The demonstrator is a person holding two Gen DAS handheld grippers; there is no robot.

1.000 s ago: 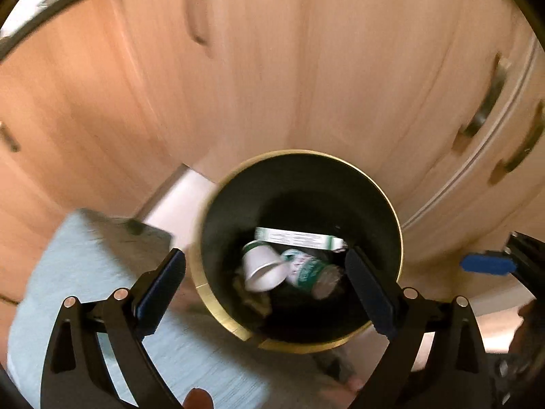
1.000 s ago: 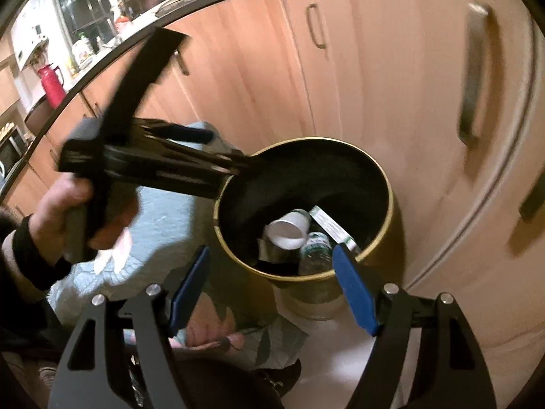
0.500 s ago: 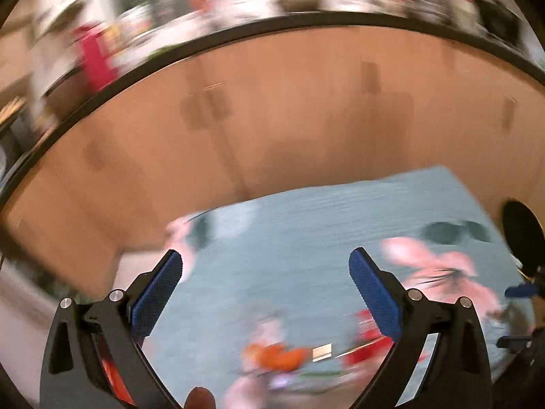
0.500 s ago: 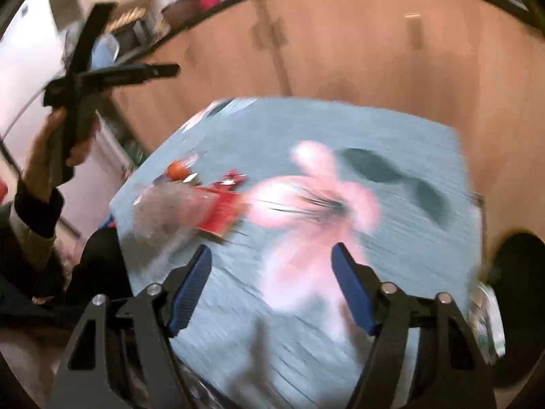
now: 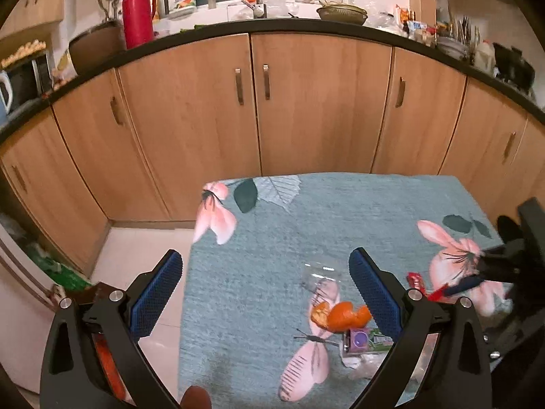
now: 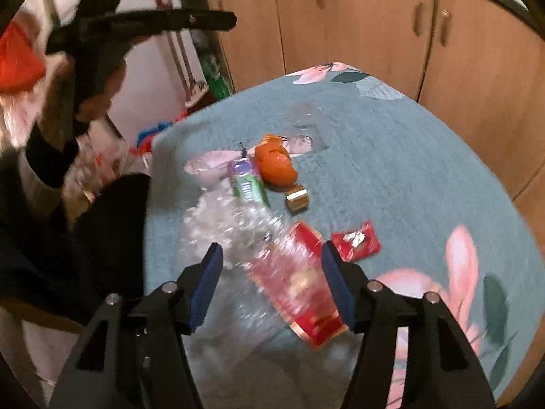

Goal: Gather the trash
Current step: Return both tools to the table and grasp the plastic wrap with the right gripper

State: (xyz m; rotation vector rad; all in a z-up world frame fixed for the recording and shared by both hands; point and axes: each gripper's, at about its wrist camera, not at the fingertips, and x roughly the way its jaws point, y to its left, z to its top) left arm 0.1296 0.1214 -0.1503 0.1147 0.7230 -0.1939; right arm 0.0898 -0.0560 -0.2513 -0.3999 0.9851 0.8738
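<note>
Though blurred, plastic bottle [image 6: 272, 248] between right gripper [image 6: 272, 283] pads.

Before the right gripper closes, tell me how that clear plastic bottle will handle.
The bottle looks crumpled and seems empty, so probably light and apt to cave between the pads rather than hold firm. It lies on its side on the table, so a nudge might roll it. Its glossy plastic could slip.

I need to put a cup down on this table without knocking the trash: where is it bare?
Bare cloth runs along the far side by the cupboards, beyond the orange peel. Crowded near the front: clear plastic bottle, red packet, small gold box.
</note>
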